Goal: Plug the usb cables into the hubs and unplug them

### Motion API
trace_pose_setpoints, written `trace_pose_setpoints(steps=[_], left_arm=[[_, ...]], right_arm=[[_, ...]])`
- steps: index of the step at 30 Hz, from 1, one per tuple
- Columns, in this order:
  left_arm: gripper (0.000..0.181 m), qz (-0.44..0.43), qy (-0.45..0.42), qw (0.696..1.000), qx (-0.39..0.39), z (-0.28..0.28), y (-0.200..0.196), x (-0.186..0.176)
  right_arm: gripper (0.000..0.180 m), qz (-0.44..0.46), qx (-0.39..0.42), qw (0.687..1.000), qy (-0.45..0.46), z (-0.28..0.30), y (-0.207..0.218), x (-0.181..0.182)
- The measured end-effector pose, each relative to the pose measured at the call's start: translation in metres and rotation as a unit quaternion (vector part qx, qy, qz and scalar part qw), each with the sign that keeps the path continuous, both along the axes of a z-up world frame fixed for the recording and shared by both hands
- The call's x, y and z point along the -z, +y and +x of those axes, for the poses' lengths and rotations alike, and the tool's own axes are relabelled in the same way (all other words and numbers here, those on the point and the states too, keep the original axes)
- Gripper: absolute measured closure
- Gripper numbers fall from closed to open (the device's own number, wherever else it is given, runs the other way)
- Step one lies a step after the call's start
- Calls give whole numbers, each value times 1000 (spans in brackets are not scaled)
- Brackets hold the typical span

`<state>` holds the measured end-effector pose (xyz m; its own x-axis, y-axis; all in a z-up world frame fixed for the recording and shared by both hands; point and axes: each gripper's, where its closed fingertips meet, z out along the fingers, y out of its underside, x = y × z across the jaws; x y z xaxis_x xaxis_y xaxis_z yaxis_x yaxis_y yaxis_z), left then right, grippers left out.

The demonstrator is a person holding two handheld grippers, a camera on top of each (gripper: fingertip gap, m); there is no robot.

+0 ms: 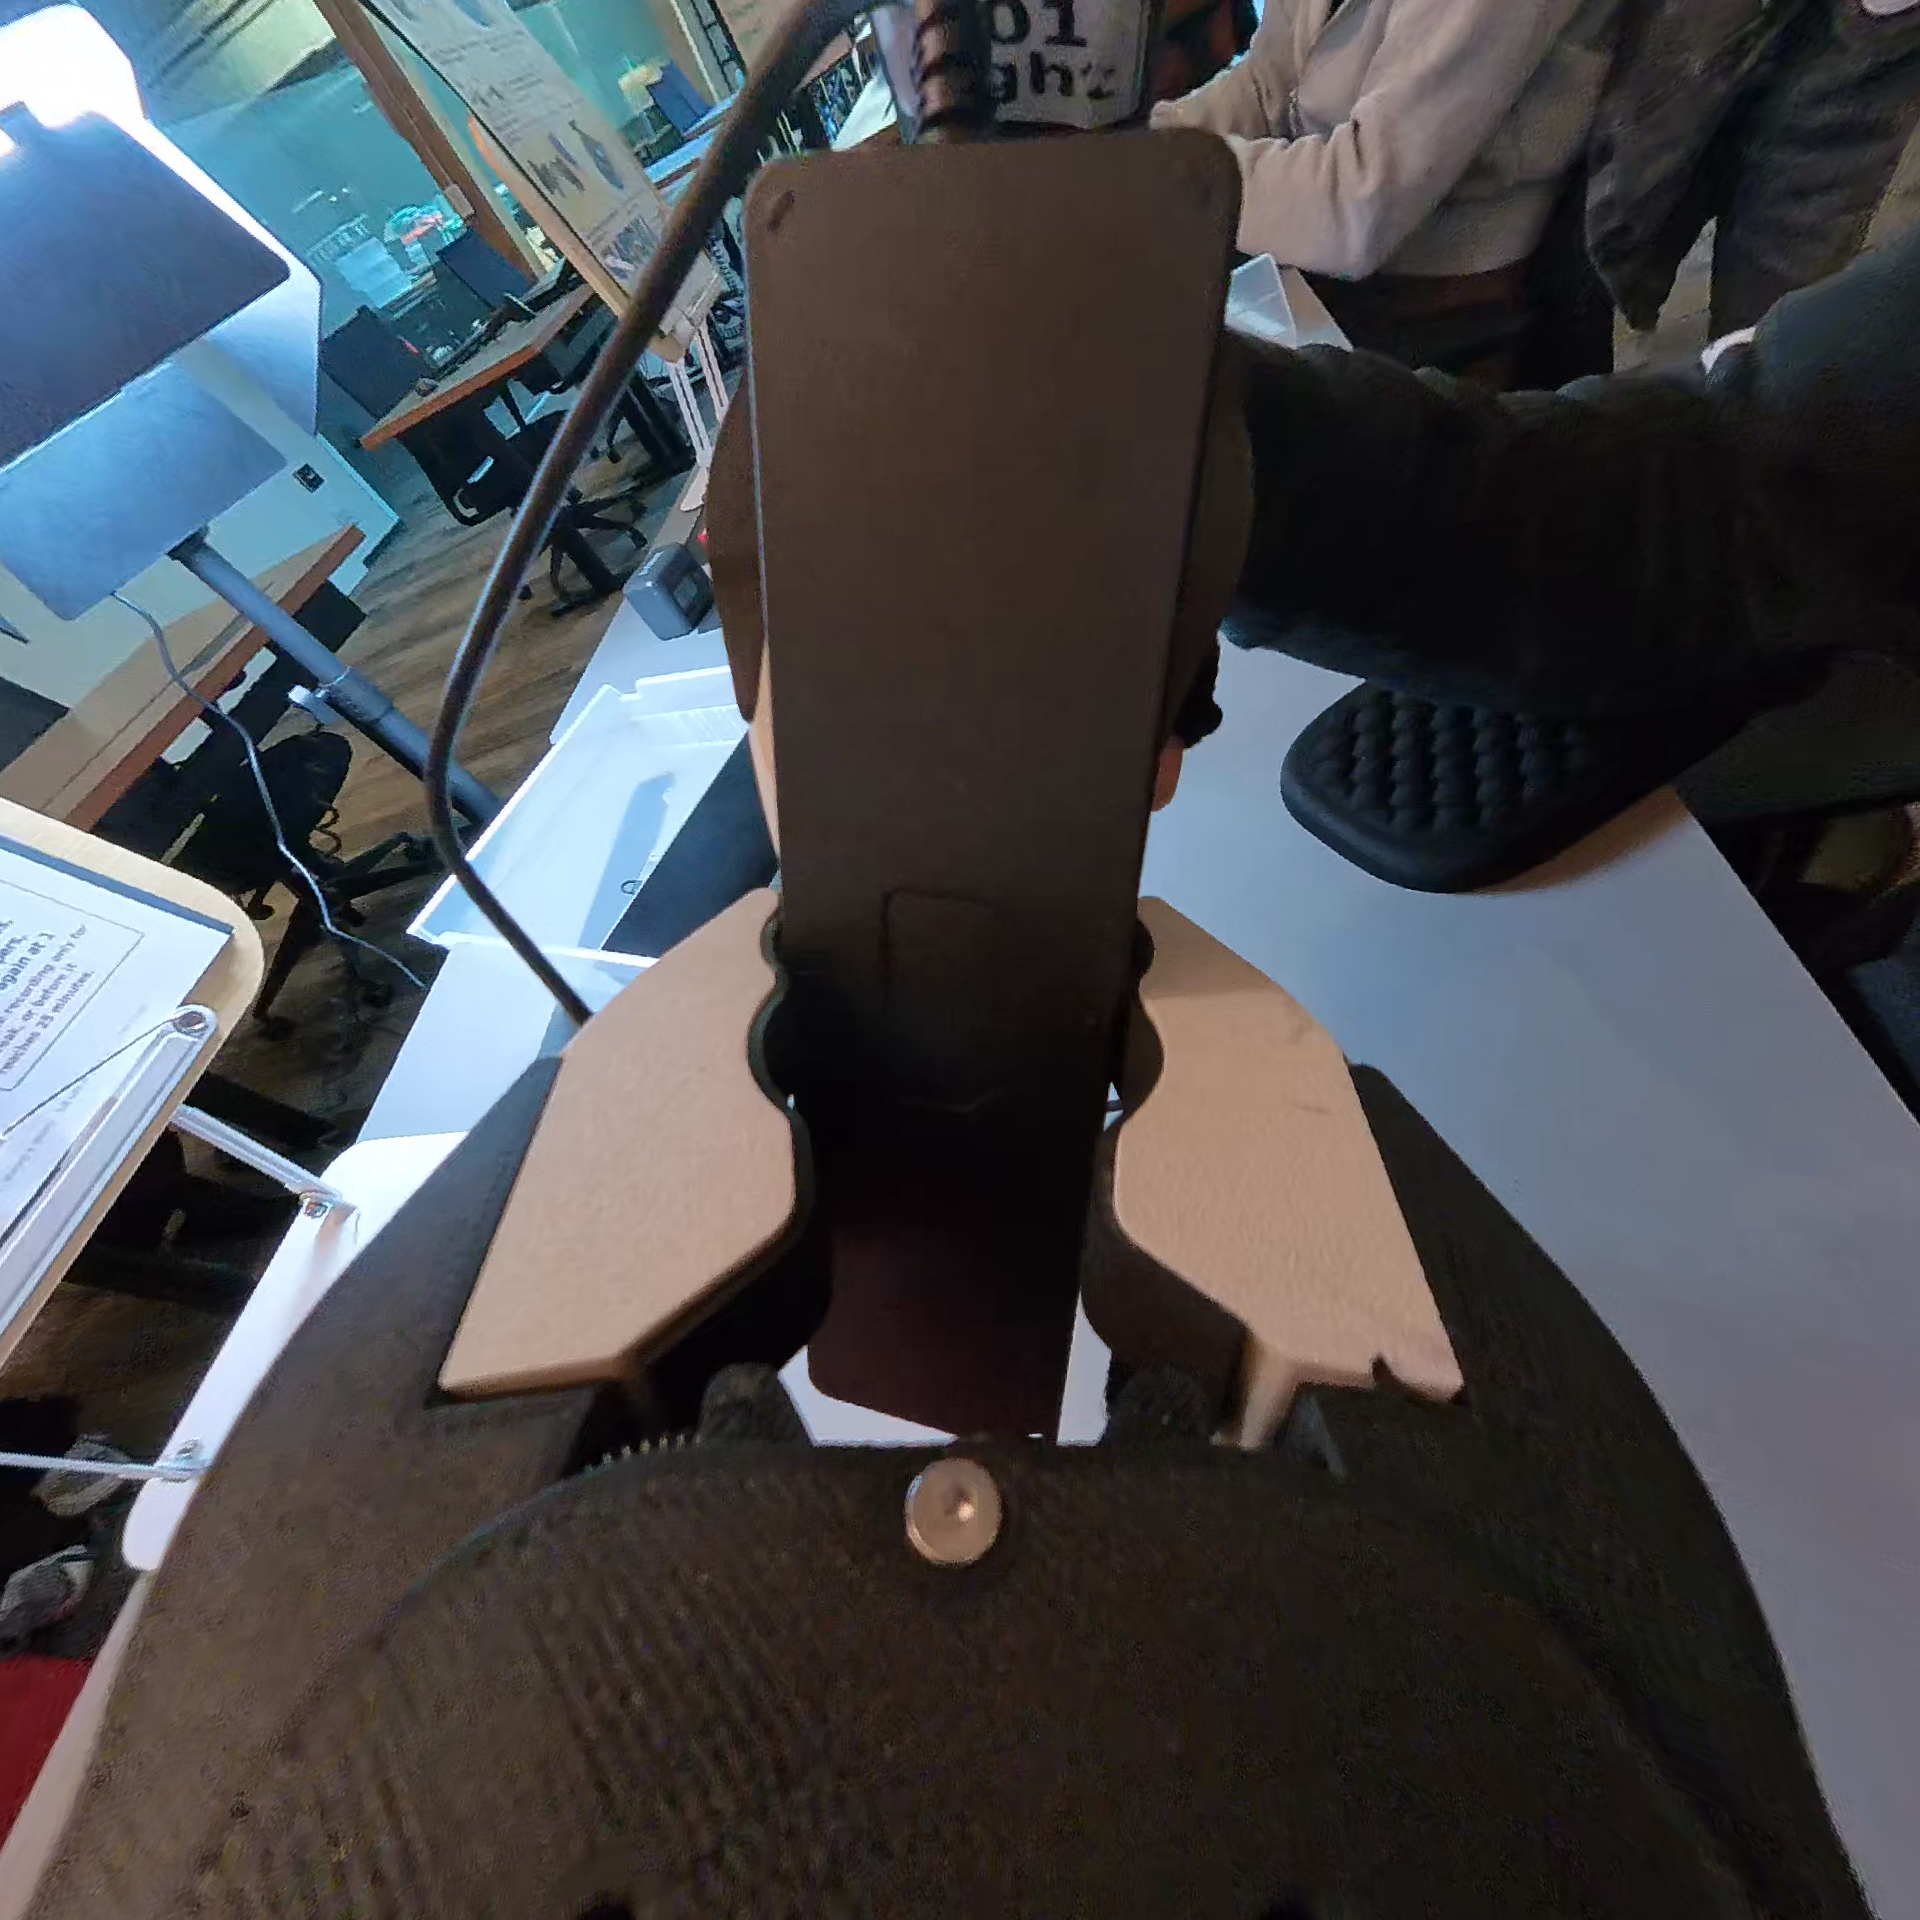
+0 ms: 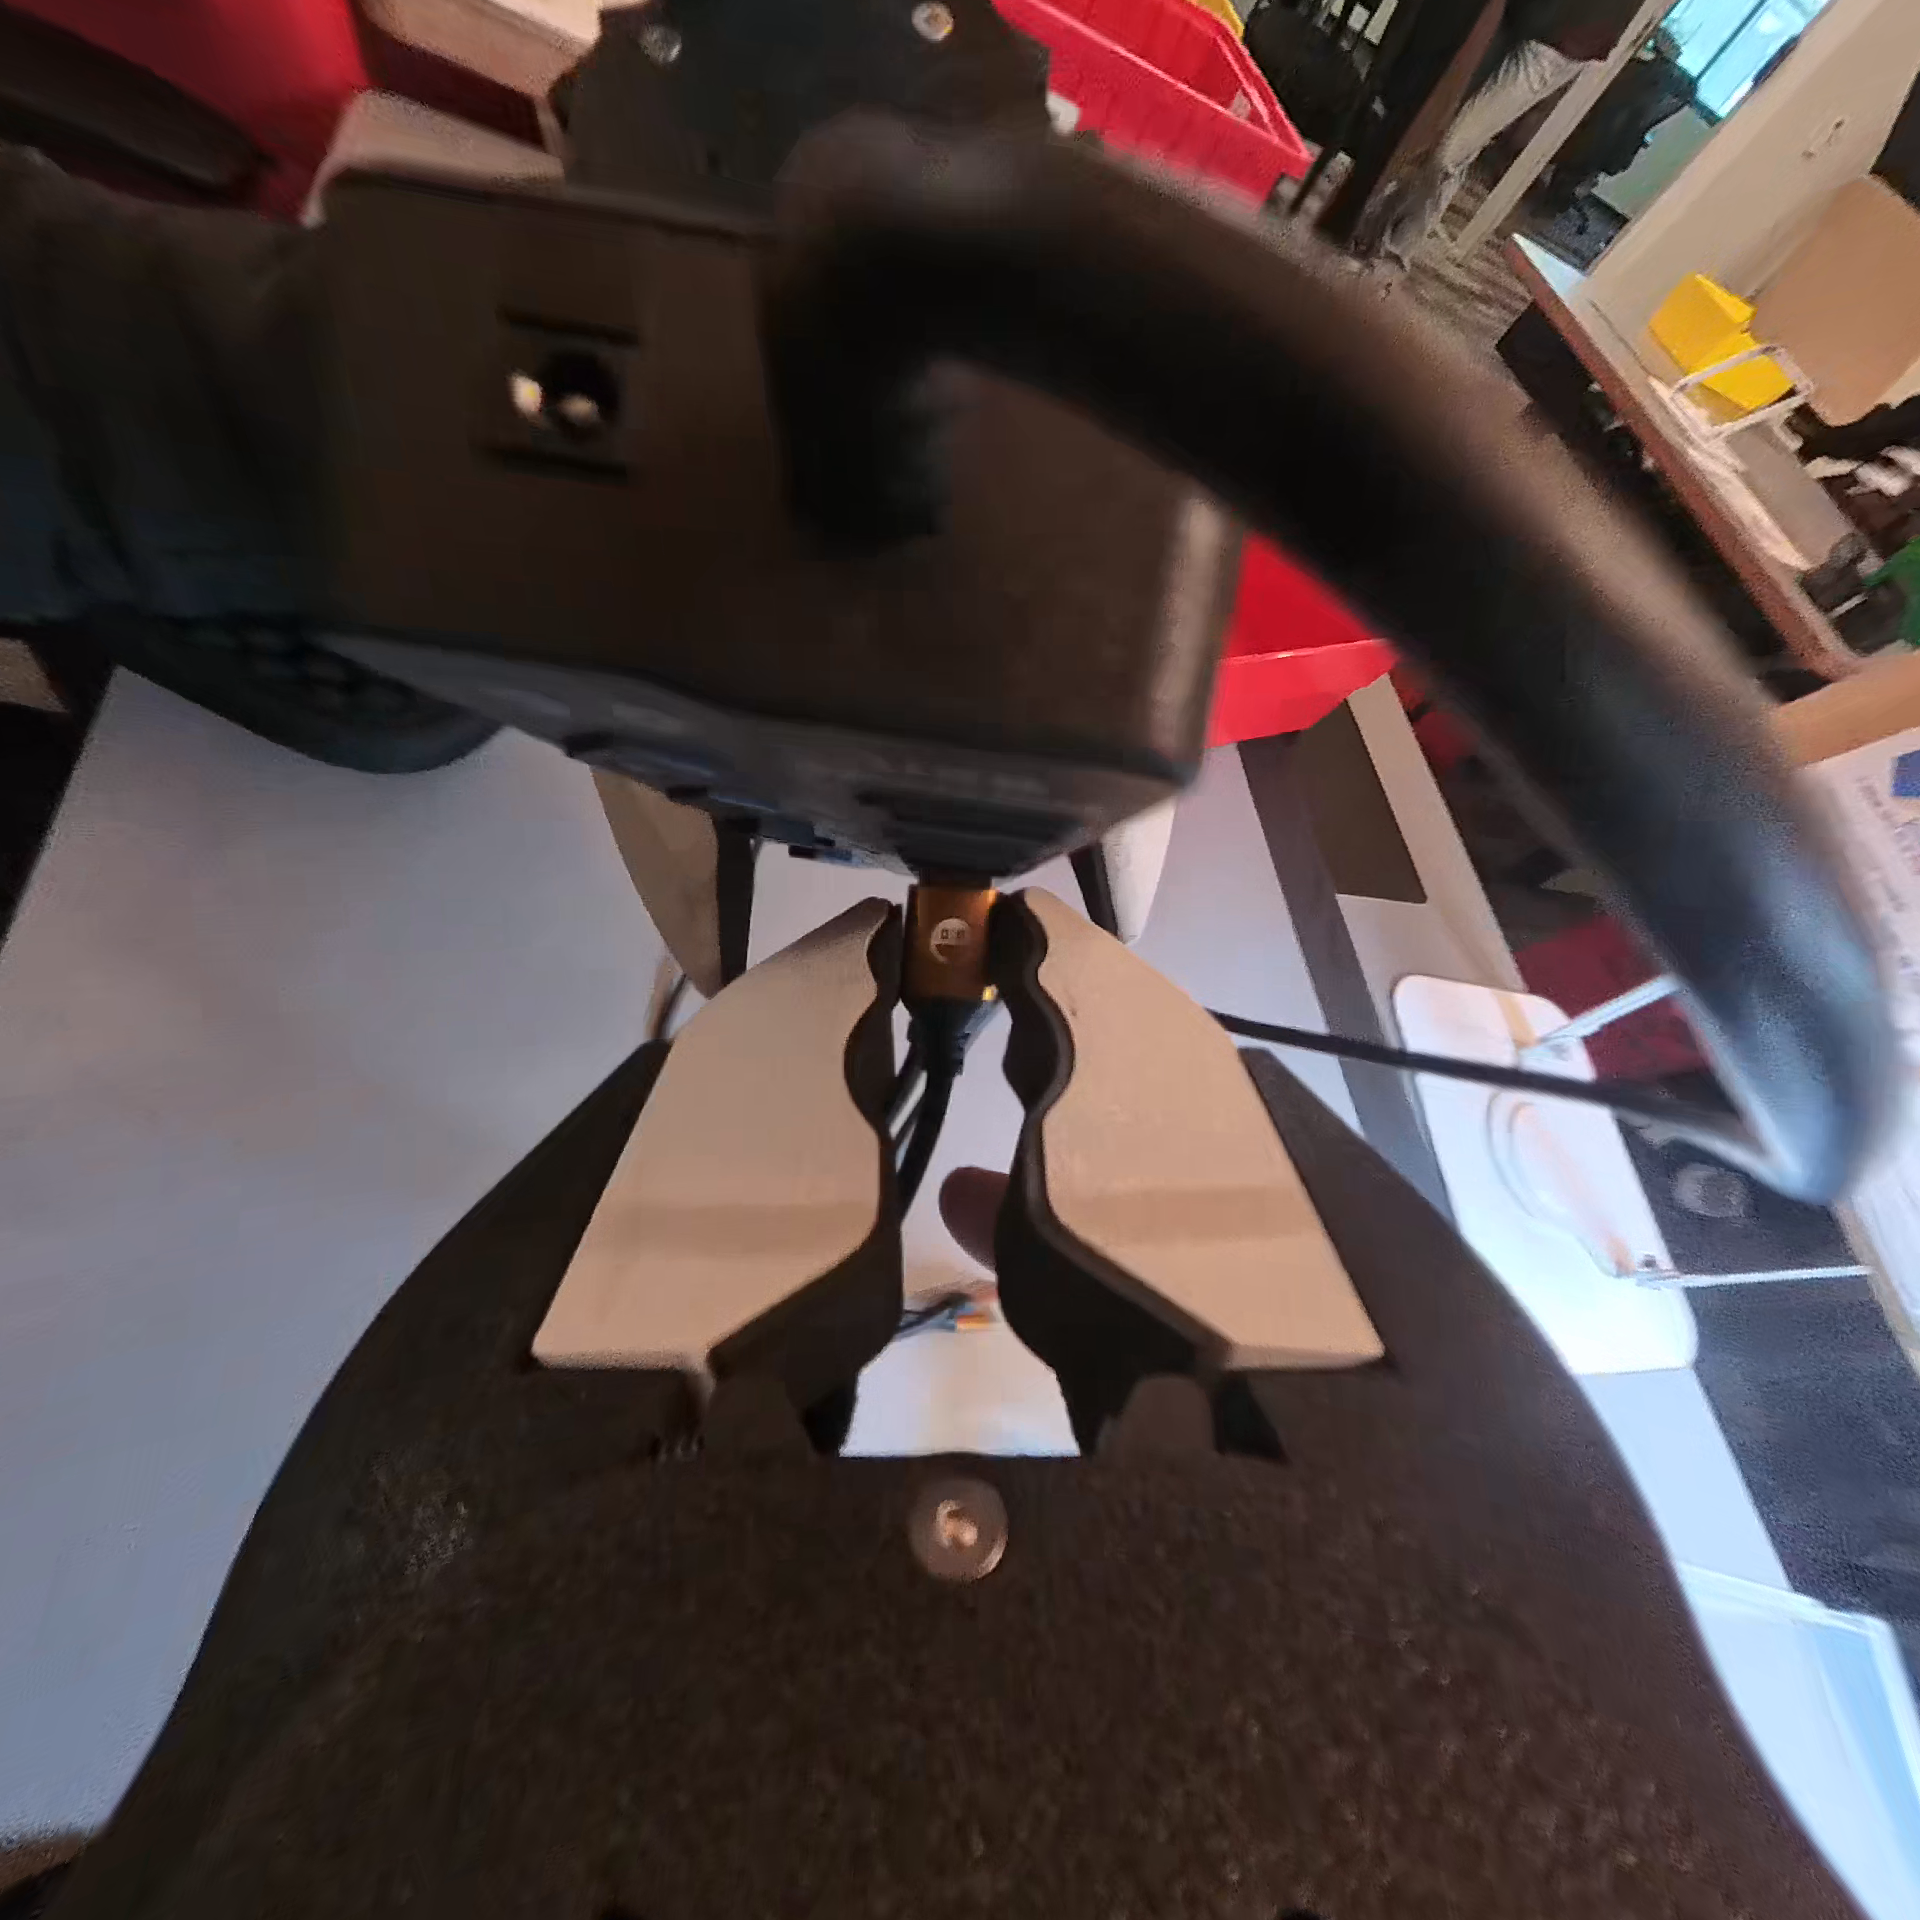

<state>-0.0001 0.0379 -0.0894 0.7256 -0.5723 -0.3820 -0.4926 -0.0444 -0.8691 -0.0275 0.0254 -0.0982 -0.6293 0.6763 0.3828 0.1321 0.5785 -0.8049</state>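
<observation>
My left gripper is shut on a flat black hub, with a pad against each long edge, and holds it up above the white table. The hub's black cable arcs off to the left. In the right wrist view the hub fills the top, with its thick cable curving right. My right gripper is shut on an orange USB plug, whose front end meets a port on the hub's near edge. I cannot tell how deep it sits. The plug's black cables hang back between the fingers.
A gloved hand reaches in from the right behind the hub. A white tray lies on the table's far left. Red bins stand beyond the table. A clear stand with a printed sheet is at the left. The grippers are tip to tip, or close to it.
</observation>
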Motion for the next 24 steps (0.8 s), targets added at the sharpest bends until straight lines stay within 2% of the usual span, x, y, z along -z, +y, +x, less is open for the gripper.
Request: trace_pose_setpoints(steps=[3,6,9,11,14,17,20,24], left_arm=[[120,-10,35,999,3,2,-5,5],[111,-18,75,997,5,9,-5,15],[115,-7,110,994,-6,10,-3,17],[122,9,116,993,-20,5,-2,11],[122,43,90,995,-6,5,-3,-1],[121,87,62,994,-24,-11,-10,-24],[122,101,17,994,-47,-38,-29,-48],[122,129,27,981,-143,-87,-41,-64]], right_arm=[[163,66,6,998,5,2,-2,6],[163,125,11,992,5,7,-2,12],[162,143,15,990,4,11,1,12],[162,134,24,991,16,10,3,6],[163,106,26,993,35,8,2,-5],[163,131,61,989,18,3,27,7],[163,58,48,997,-1,11,45,2],[163,-33,13,998,49,44,66,-38]])
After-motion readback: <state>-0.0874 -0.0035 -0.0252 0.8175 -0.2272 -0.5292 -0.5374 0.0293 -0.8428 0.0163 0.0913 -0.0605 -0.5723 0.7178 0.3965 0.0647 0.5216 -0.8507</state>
